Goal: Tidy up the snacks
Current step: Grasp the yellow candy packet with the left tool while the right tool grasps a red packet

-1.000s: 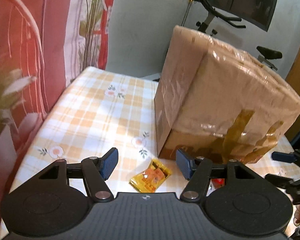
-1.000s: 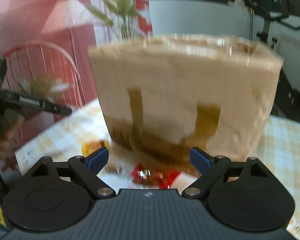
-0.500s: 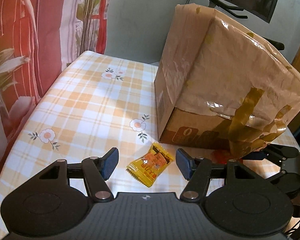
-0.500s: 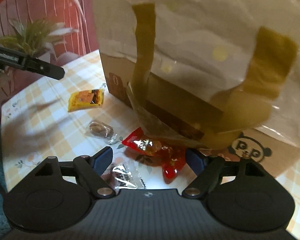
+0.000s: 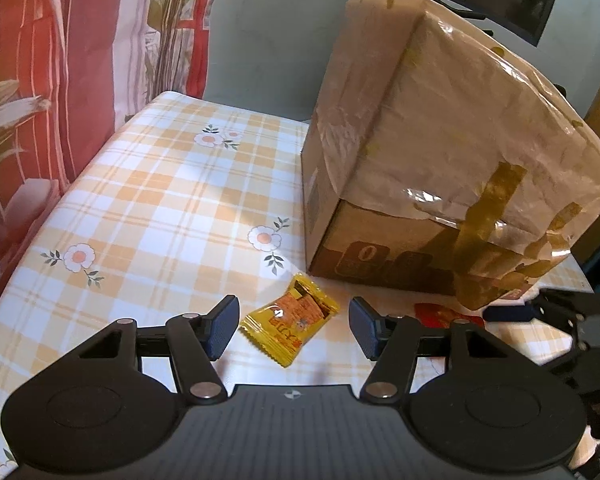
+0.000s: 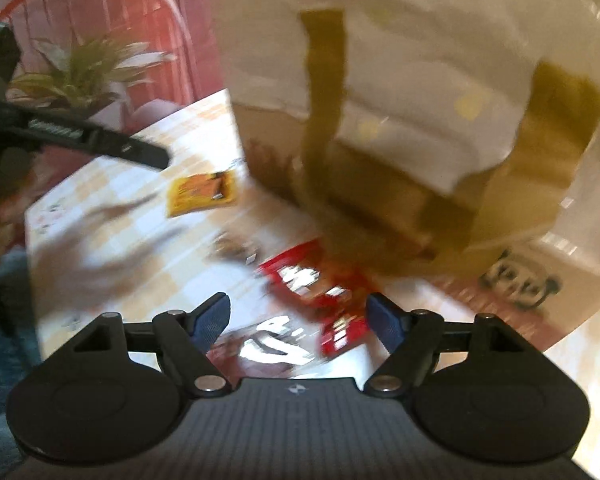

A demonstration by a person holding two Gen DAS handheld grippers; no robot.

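A yellow snack packet (image 5: 291, 319) lies on the checked tablecloth, between the open fingers of my left gripper (image 5: 292, 326); it also shows in the right wrist view (image 6: 202, 194). A red snack packet (image 6: 320, 294) lies in front of the taped cardboard box (image 5: 440, 168), between the open fingers of my right gripper (image 6: 298, 322). A clear-wrapped snack (image 6: 266, 346) lies just before that gripper, and another small one (image 6: 230, 246) further left. The right wrist view is blurred. My right gripper shows in the left wrist view (image 5: 540, 312) at the right edge.
The big box (image 6: 420, 120) fills the right half of the table. The tablecloth (image 5: 152, 208) runs to the left edge, with a red chair (image 6: 100, 32) and a plant (image 6: 84, 72) beyond it. A panda sticker (image 6: 520, 280) marks the box.
Both grippers have moved lower and closer to the table. The yellow packet now sits between the left fingers, and the red packet has come between the right fingers.
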